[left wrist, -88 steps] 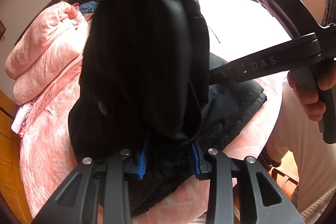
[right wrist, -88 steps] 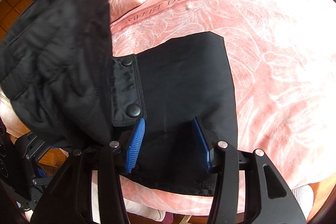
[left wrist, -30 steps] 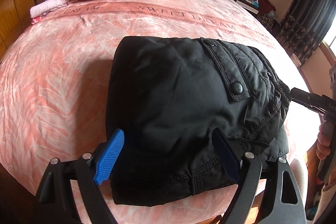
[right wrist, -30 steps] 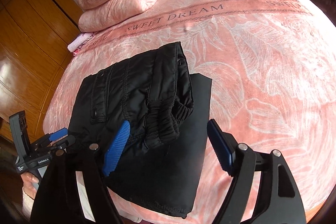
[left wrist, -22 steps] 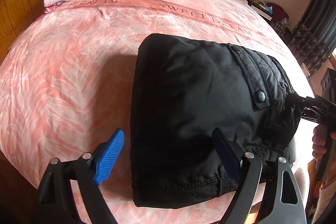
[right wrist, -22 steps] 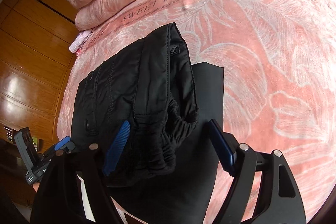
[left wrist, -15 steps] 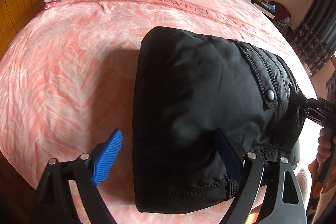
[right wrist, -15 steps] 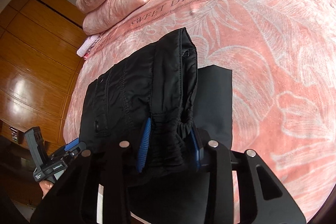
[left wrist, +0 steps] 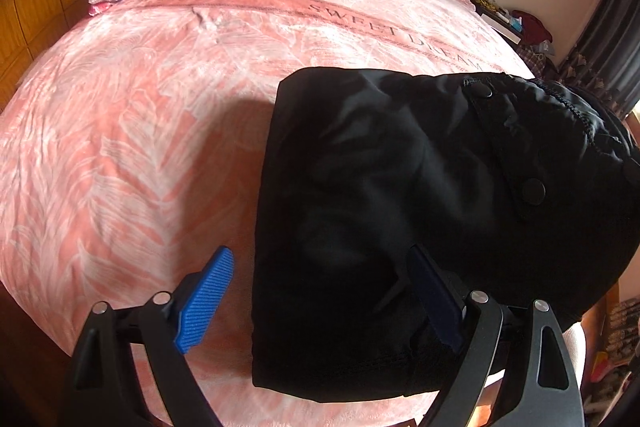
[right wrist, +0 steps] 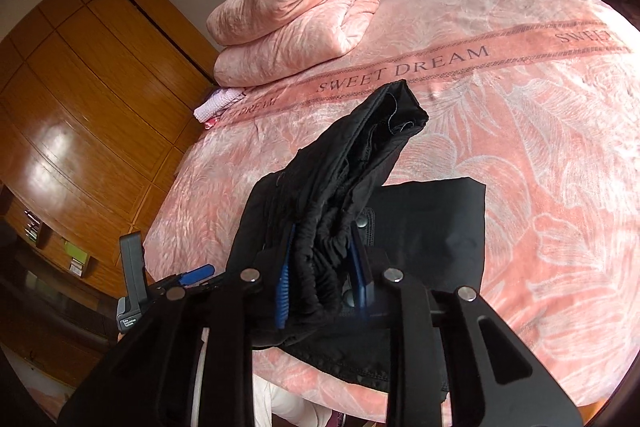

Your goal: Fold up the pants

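- One pair of black pants (left wrist: 400,187), folded, lies near the foot edge of the pink bed (left wrist: 140,115).
- My right tool (right wrist: 322,267) has just been closing; its two blue pads now pinch the gathered elastic waistband, lifted off the lower layer.
- My left tool (left wrist: 320,291) stands wide, gripping nothing, one pad over bedding, one over pants.
- One folded pink quilt (right wrist: 296,23) sits near the headboard.

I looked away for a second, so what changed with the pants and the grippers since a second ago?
The right hand-held gripper has just been closing; its pads now pinch the gathered waistband of the black pants, lifting that side off the pink bedspread. The left hand-held gripper stays open, and the lower layer stays flat.
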Demonstrator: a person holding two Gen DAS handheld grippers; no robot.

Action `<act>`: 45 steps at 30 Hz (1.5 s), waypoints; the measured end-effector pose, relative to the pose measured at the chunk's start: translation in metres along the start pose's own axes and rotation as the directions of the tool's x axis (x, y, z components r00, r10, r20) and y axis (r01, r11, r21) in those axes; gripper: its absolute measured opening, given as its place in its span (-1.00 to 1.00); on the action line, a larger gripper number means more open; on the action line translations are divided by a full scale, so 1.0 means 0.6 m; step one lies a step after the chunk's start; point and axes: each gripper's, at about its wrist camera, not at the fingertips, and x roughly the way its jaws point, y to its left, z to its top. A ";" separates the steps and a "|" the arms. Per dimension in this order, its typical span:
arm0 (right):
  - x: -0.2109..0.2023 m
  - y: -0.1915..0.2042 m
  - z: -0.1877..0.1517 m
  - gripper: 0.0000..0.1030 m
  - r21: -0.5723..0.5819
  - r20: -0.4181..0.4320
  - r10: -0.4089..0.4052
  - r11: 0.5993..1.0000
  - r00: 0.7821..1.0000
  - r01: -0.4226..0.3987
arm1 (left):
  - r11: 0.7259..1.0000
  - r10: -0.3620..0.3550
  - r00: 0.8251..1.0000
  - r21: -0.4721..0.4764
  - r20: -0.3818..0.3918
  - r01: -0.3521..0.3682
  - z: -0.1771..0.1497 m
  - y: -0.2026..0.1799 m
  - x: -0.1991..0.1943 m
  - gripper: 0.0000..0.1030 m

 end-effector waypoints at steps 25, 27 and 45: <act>0.069 -0.142 -0.130 -0.21 0.154 -0.185 -0.194 0.963 0.963 0.223 | 0.990 0.025 0.999 0.136 -0.040 -0.019 -0.026 -0.069 0.016 0.75; 0.058 -0.137 -0.128 -0.18 0.153 -0.168 -0.184 0.966 0.968 0.210 | 0.991 0.023 0.999 0.134 -0.041 -0.017 -0.024 -0.067 0.011 0.75; 0.024 -0.105 -0.150 -0.34 0.101 -0.182 -0.209 0.968 0.961 0.230 | 0.998 -0.016 0.997 0.053 -0.079 0.020 -0.057 -0.031 -0.008 0.75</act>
